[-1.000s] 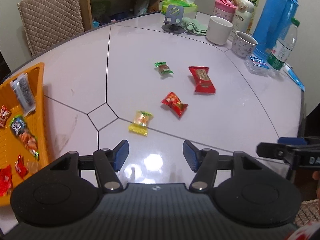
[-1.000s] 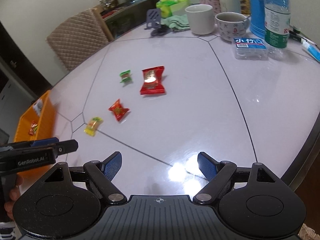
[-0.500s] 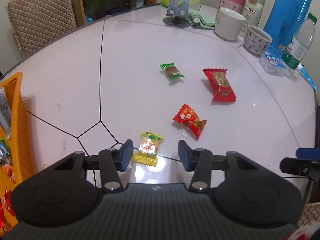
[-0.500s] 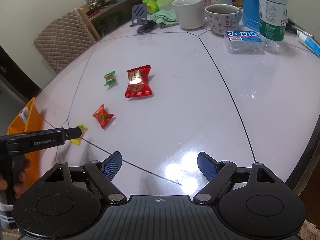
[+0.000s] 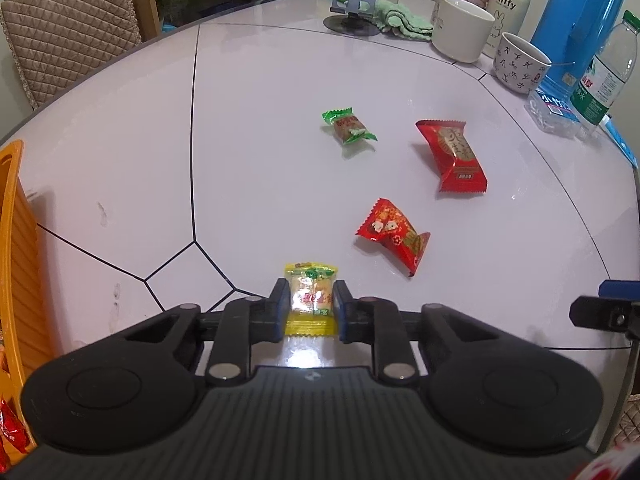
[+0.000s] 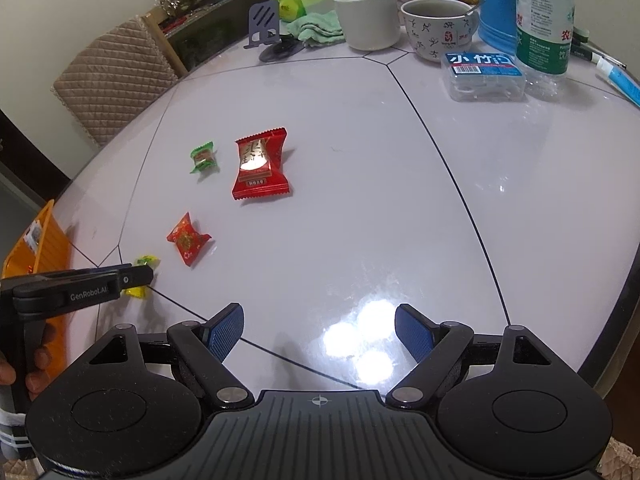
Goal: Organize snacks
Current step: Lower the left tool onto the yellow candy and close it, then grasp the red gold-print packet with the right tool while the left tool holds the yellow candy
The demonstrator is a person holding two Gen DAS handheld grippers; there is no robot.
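My left gripper point(image 5: 310, 306) is shut on a yellow snack packet point(image 5: 310, 294) that lies on the white table; in the right wrist view the packet point(image 6: 144, 262) shows behind the left gripper point(image 6: 136, 276). Beyond it lie a small red packet point(image 5: 394, 236) point(image 6: 187, 240), a larger red packet point(image 5: 454, 154) point(image 6: 260, 168) and a green candy point(image 5: 349, 126) point(image 6: 204, 157). My right gripper point(image 6: 319, 330) is open and empty above the table's near side. An orange tray point(image 5: 14, 216) point(image 6: 44, 240) holding snacks stands at the left.
At the table's far side stand a white mug point(image 5: 460, 34), a patterned cup point(image 5: 520, 62), a blue thermos point(image 5: 576, 20), a water bottle point(image 6: 544, 16), a clear box point(image 6: 484, 76), a phone stand point(image 5: 352, 4) and a green cloth point(image 5: 404, 20). A padded chair point(image 5: 68, 28) is behind.
My left gripper moved forward to the yellow packet and shut on it. My right gripper stayed open and shifted slightly closer over the table.
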